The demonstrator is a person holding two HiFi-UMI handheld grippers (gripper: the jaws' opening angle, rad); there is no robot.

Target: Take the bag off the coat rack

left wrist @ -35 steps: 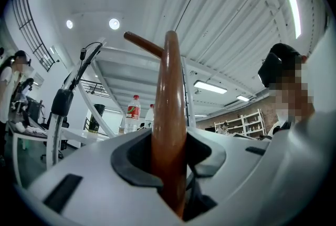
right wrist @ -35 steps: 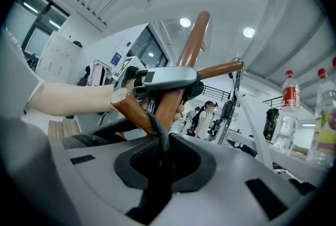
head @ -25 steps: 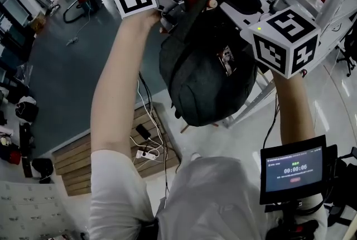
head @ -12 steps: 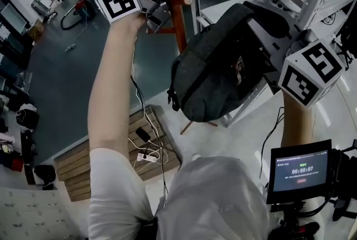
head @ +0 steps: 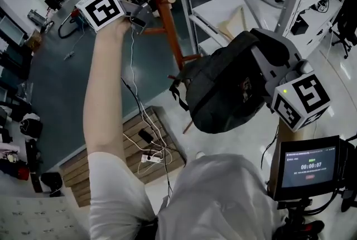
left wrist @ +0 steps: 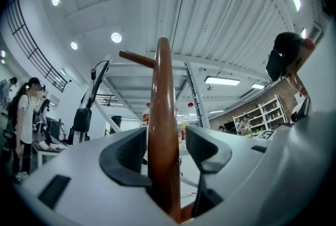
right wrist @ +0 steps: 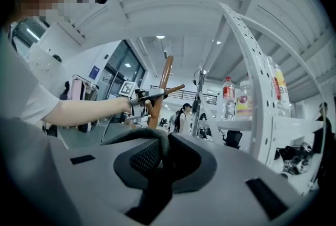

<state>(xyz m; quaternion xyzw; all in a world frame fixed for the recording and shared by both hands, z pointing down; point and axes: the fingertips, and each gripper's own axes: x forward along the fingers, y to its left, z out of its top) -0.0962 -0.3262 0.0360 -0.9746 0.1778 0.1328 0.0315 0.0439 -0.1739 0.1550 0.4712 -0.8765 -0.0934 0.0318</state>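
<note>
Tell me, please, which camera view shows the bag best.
The head view: the whole dark bag hangs from the right claw, off the coat rack. The right gripper view shows only its strap between the jaws; the left gripper view shows none.

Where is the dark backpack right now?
The backpack hangs right of centre in the head view, its strap clamped in the right gripper, just right of the brown coat rack.

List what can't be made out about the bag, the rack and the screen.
- Coat rack foot: head view, largely behind the bag.
- Screen text: head view, too small.
- Bag body: right gripper view, below the frame; only its strap shows in the right hand-held gripper.
</note>
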